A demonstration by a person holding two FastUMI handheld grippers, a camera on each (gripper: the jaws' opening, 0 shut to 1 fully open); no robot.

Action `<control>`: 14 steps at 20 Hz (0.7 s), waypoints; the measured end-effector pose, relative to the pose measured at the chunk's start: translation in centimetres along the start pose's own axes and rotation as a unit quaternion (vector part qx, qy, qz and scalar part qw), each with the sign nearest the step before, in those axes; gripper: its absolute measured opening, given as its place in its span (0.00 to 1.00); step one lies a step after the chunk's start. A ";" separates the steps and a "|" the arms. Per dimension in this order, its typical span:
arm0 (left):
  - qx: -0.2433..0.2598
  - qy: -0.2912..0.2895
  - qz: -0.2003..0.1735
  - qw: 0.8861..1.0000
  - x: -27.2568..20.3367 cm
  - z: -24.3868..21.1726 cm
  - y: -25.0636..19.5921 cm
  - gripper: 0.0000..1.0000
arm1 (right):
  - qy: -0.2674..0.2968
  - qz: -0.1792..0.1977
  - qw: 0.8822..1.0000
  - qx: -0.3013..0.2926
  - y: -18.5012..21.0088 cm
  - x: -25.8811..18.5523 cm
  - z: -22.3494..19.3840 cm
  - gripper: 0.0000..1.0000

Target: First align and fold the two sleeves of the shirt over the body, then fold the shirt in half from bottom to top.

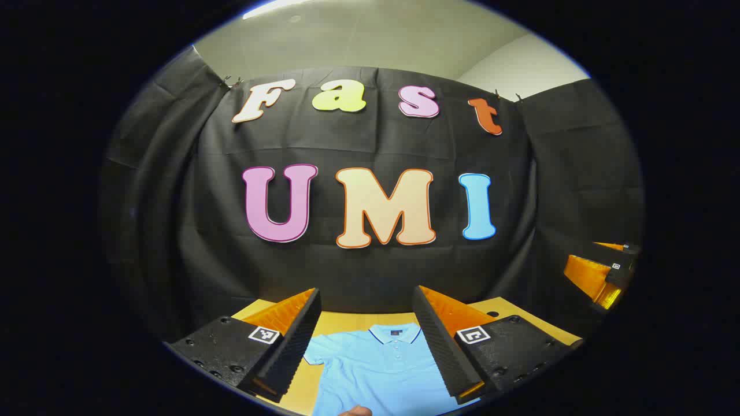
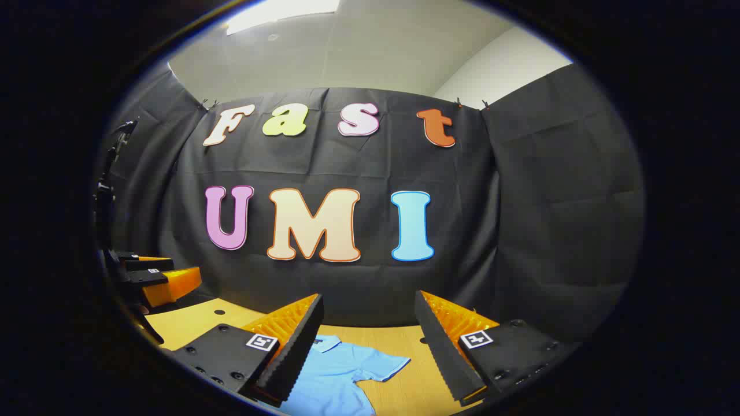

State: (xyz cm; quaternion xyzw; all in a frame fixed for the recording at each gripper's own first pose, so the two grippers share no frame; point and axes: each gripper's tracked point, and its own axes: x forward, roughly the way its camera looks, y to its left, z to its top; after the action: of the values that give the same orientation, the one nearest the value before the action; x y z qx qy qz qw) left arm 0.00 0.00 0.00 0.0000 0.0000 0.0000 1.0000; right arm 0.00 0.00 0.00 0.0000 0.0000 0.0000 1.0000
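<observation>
From my remote station, the left gripper view has my left gripper [image 1: 367, 346] raised above the wooden table [image 1: 341, 321], its two fingers spread wide at the bottom of the frame and holding nothing. Between them, low in the centre, lies the light blue polo shirt [image 1: 378, 370], flat on the table with its collar [image 1: 396, 334] toward the black cloth wall [image 1: 370, 144] and a short sleeve [image 1: 318, 351] reaching toward the lower left of the frame. At the very bottom edge, a sliver of what looks like a fingertip [image 1: 355, 411] pokes into the frame over the shirt; I cannot tell more about it. At the right edge of this view, mid-height, I see the right gripper [image 1: 604, 274] from the side, well apart from the shirt; from here I cannot judge its opening.

The right gripper view settles that: my right gripper [image 2: 370, 349] also hangs above the table [image 2: 404, 381] with its fingers wide apart and empty. The polo shirt [image 2: 335, 375] sits at the bottom of the frame, left of centre, part of it hidden behind the finger on the left, one short sleeve [image 2: 387, 365] stretched toward the middle of the gap. The left gripper [image 2: 159, 280] shows at the left edge, lower half, clear of the shirt. Neither pair of fingers touches the fabric.
</observation>
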 end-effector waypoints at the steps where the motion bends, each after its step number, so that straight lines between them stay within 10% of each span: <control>1: 0.000 -0.001 0.001 1.000 -0.1 0.1 0.0 0.94 | 0.004 0.001 1.000 -0.001 0.0 -0.1 -0.2 0.99; 14: 0.012 -0.006 0.016 1.000 -0.4 0.1 0.8 0.95 | 0.006 0.005 1.000 0.001 -0.2 -0.3 -0.4 1.00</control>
State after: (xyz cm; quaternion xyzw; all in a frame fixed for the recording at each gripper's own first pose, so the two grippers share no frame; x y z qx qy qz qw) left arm -0.43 0.82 0.14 0.0117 -0.0061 0.0156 0.9998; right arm -0.32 -0.24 -0.37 0.0010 0.0061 0.0051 1.0000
